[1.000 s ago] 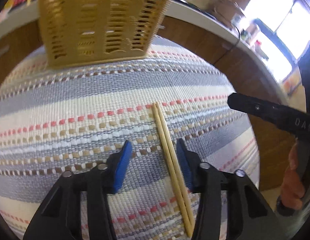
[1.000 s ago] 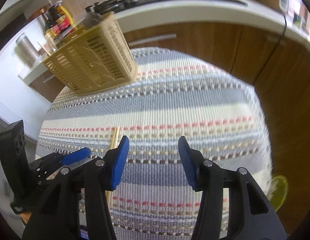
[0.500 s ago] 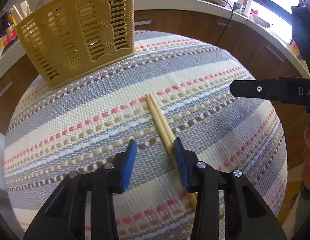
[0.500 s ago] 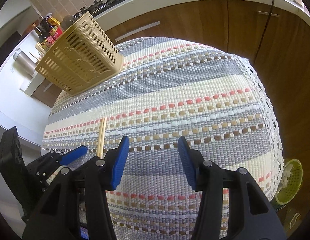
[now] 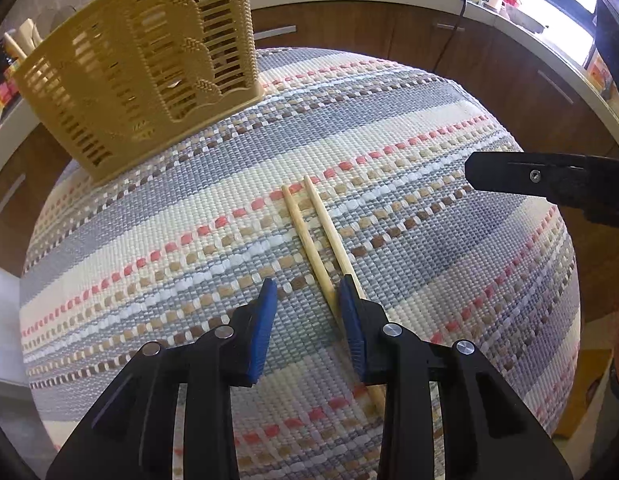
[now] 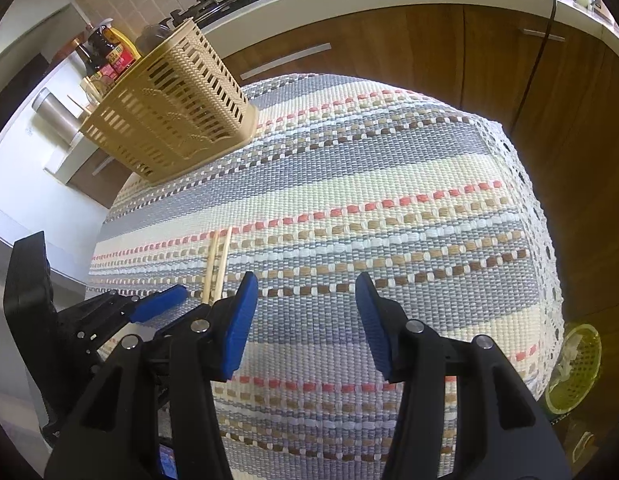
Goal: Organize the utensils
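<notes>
Hiding chopsticks' [image 5: 309, 236] near ends | left claw [image 5: 307, 304] agape

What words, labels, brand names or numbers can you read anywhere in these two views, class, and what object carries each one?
No text can be read in either view.
Sauce bottles on the counter behind the yellow utensil basket: red and yellow labels with print too small and blurred to read.
Packages on the counter by the window: coloured, print blurred.
Right tool, as seen from the left wrist: only a screw head, no lettering visible.
</notes>
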The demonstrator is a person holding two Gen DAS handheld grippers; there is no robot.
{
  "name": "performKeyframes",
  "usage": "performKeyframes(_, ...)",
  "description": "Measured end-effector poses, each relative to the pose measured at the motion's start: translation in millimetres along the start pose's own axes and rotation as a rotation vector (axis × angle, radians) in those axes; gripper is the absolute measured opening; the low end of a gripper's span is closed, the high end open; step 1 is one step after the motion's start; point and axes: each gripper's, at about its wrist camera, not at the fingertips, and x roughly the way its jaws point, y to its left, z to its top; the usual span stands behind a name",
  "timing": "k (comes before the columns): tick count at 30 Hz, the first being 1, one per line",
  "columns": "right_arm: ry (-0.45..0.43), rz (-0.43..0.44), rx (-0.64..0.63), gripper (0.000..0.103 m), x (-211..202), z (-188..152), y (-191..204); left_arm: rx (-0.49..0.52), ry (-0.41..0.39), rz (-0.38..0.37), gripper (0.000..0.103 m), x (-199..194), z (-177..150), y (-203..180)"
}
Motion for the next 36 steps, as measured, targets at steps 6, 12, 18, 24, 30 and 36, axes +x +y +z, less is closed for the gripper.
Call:
performKeyframes(6, 0.013, -0.011, -0.020, 0.047, 3, 1, 3, 0.012, 0.013, -0.005, 0.007, -3, -3, 2)
performKeyframes(12, 0.048, -0.006, -0.071, 0.036, 9, -2, 20, -0.042, -0.017, -0.016, 0.000, -7, -4, 6)
performKeyframes(18, 0.156, 0.009, -0.138, 0.024, 37, -6, 49, -0.197, -0.039, -0.105, 0.000, -18, -10, 57)
performKeyframes(24, 0.185, 0.003, -0.152, 0.023, 48, 3, 70, -0.216, -0.035, -0.253, 0.018, -19, -8, 68)
performKeyframes(30, 0.158, 0.019, -0.078, 0.023, 34, 8, 44, -0.093, 0.018, -0.135, 0.024, -6, 2, 24)
performKeyframes(36, 0.160, 0.025, -0.054, 0.023, 30, 6, 29, -0.018, 0.075, 0.003, 0.005, -1, 8, 9)
